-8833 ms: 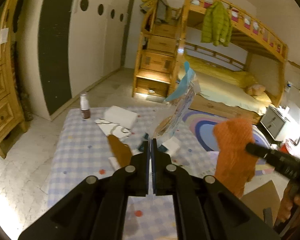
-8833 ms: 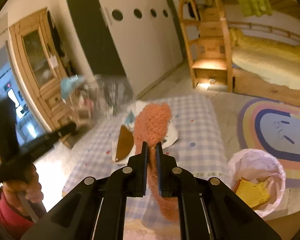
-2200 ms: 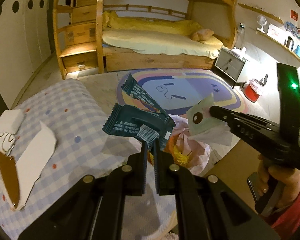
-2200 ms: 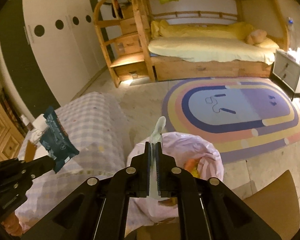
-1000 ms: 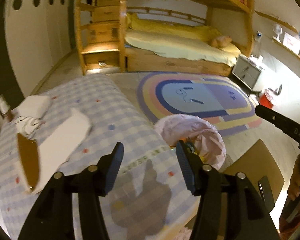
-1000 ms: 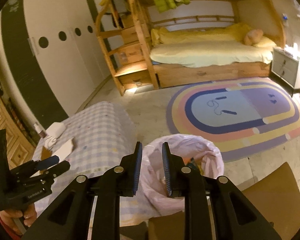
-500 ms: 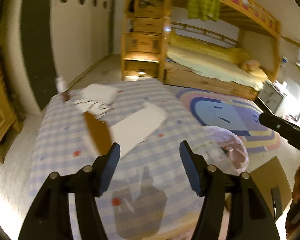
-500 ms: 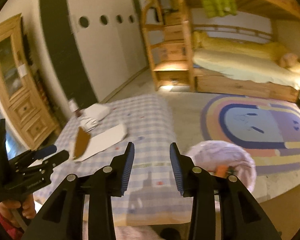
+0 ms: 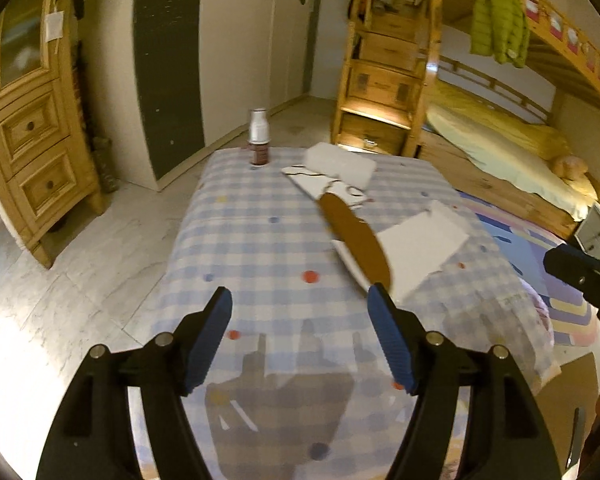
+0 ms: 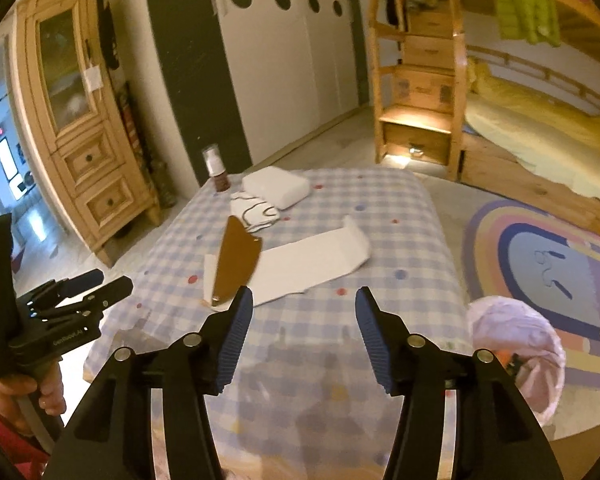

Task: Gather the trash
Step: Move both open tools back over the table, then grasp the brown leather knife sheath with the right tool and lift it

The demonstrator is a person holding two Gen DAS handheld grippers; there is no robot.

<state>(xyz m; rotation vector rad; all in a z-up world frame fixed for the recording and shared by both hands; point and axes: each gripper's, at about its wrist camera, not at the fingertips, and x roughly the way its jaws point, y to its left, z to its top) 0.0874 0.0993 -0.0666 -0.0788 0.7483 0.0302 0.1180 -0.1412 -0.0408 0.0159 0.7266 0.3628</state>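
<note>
Both pairs of fingers stand apart with nothing between them, and both are opening. On the left gripper [image 9: 300, 304] the blue ribbed pads [image 9: 210, 340] gape wide over the near end of a table [image 9: 260, 240] covered in a blue and white checked cloth with coloured dots. On the right gripper [image 10: 304, 300] the pads [image 10: 374, 338] are spread a little less, above the near edge of the same table [image 10: 400, 240], and they too are empty.

Going left to right across the table in the left wrist view: a small brown bottle with a white cap [image 9: 259, 140] stands upright at the far left corner. Just right of it, near the far edge, lies a white folded pad [image 9: 340, 162], touching a crumpled white piece with dark line markings [image 9: 324, 182]. From there a long brown pointed strip [image 9: 356, 240] runs toward the near right, lying partly over a white sheet of paper [image 9: 420, 248] that reaches toward the right edge. The strip's near tip lies just beside the left gripper's right finger in this view.

Off the table's near right corner, on the floor, stands a bin lined with a pale pink bag [image 10: 516, 348], with something orange showing inside at its rim. A striped oval rug [image 10: 548, 248] lies beyond it.

At the left edge of the right wrist view a hand [image 10: 28, 394] grips the left gripper's handle.
</note>
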